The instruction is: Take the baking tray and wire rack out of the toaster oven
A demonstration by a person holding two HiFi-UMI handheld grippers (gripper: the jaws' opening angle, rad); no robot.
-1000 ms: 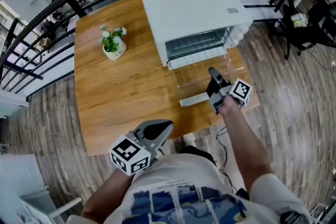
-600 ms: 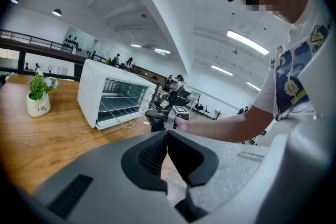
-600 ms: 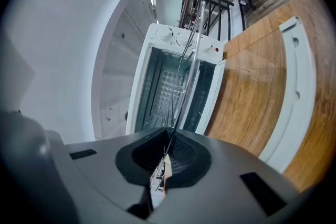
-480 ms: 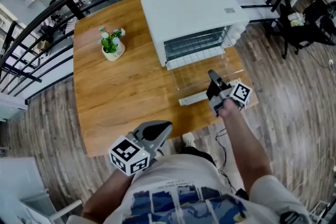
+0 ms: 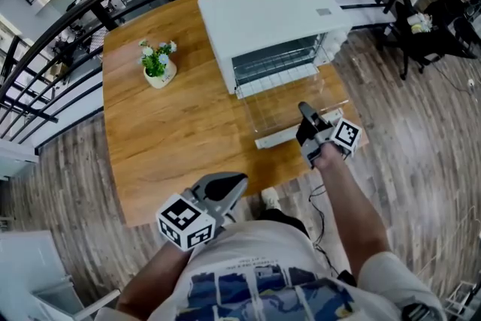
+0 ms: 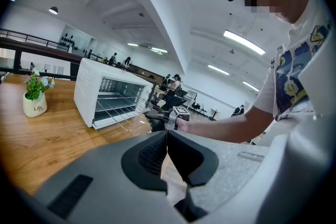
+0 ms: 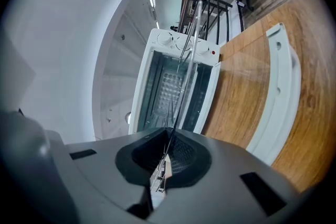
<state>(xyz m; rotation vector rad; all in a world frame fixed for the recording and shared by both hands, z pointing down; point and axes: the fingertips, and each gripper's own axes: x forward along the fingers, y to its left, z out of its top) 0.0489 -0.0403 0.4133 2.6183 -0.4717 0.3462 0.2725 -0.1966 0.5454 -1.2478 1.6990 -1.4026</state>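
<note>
Right gripper view | right tool clamps wire rack front edge | left tool closed

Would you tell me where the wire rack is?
Head view, centre-right: the wire rack juts from the oven over its door, held by the right gripper.

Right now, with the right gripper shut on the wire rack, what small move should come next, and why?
Probably pull the wire rack straight back, toward the person. The right gripper is shut on its front edge, and its far end seems inside the toaster oven, above the open door.
</note>
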